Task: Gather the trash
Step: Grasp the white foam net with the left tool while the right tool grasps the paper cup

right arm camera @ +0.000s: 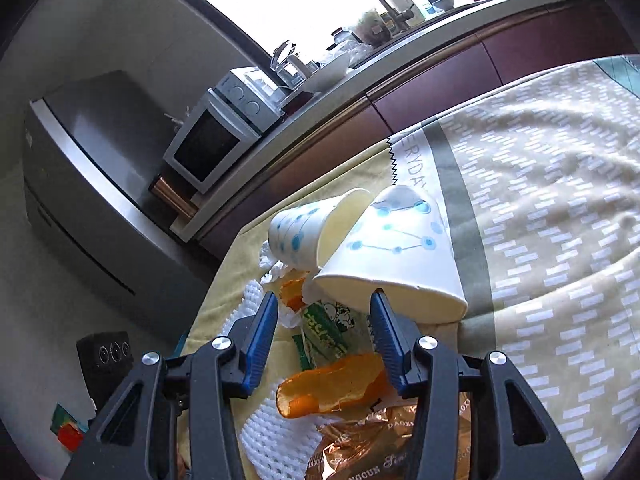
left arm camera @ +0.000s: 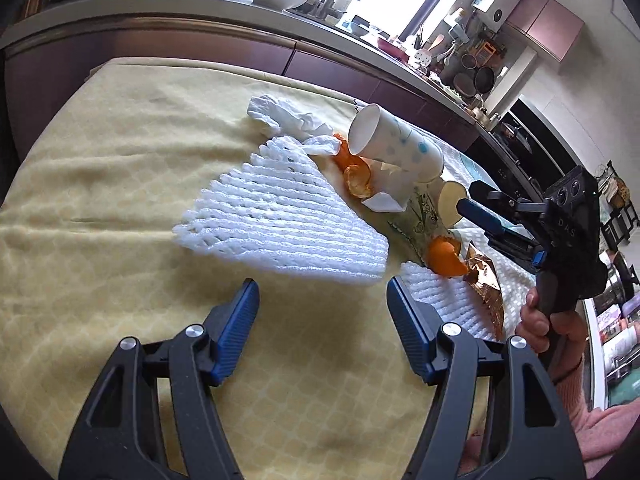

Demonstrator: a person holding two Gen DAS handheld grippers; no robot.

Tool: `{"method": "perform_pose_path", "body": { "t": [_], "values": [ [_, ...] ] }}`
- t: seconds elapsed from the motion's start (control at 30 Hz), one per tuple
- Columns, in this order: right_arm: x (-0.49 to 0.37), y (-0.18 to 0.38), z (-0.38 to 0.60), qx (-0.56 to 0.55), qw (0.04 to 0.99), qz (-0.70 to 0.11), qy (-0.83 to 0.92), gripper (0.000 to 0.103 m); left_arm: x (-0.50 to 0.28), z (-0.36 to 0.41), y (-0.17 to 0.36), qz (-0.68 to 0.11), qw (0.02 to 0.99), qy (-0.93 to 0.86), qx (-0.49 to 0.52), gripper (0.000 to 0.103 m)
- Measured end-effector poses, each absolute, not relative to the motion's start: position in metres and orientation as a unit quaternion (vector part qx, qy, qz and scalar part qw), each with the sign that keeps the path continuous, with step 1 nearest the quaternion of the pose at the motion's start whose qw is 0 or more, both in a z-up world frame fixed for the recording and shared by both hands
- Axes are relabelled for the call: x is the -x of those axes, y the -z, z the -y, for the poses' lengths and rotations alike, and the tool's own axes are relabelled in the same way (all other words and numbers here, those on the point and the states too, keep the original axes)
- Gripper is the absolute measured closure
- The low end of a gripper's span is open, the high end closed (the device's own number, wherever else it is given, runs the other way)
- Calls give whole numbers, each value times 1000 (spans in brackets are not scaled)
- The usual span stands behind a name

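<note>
Trash lies on a yellow tablecloth (left arm camera: pixel 120 168). A white foam net (left arm camera: pixel 280 220) lies just ahead of my open, empty left gripper (left arm camera: pixel 322 296). Beyond it are crumpled tissue (left arm camera: pixel 280 116), orange peel (left arm camera: pixel 356 176), and a tipped paper cup with blue dots (left arm camera: pixel 396 144). More orange peel (left arm camera: pixel 444 258) and a gold wrapper (left arm camera: pixel 486 280) lie to the right. My right gripper (left arm camera: pixel 466 196) is open, near a second cup. In the right wrist view my right gripper (right arm camera: pixel 324 300) is open over a green wrapper (right arm camera: pixel 324 332), with orange peel (right arm camera: pixel 332 392) below and two cups (right arm camera: pixel 396 248) ahead.
A kitchen counter (left arm camera: pixel 240 12) with bowls, utensils and a sink runs behind the table. A microwave (right arm camera: pixel 216 140) and a fridge (right arm camera: pixel 88 184) stand at the left in the right wrist view. A patterned cloth (right arm camera: pixel 560 240) covers the table's right part.
</note>
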State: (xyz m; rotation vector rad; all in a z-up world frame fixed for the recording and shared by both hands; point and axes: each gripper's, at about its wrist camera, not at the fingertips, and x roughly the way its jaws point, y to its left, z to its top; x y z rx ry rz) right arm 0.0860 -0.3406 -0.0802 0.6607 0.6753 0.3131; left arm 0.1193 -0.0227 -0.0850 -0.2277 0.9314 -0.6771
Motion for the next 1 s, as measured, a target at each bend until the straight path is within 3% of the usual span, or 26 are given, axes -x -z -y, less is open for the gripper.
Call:
{"method": "perform_pose_path", "body": {
  "t": [0.3, 0.53, 0.63, 0.83, 1.0],
  "values": [
    [-99, 98, 371, -414, 845, -308, -140, 58, -142, 26, 89, -462, 812, 322, 151, 37],
    [-101, 108, 382, -436, 835, -306, -137, 88, -154, 25, 92, -474, 799, 317, 191, 45],
    [-99, 106, 383, -425, 842, -301, -139, 99, -160, 22, 96, -479, 792, 316, 208, 56],
    [-95, 100, 382, -394, 861, -293, -135, 101, -163, 19, 104, -487, 788, 311, 214, 85],
    [-90, 93, 382, -375, 872, -284, -135, 101, -155, 18, 99, -472, 806, 304, 186, 90]
  ]
}}
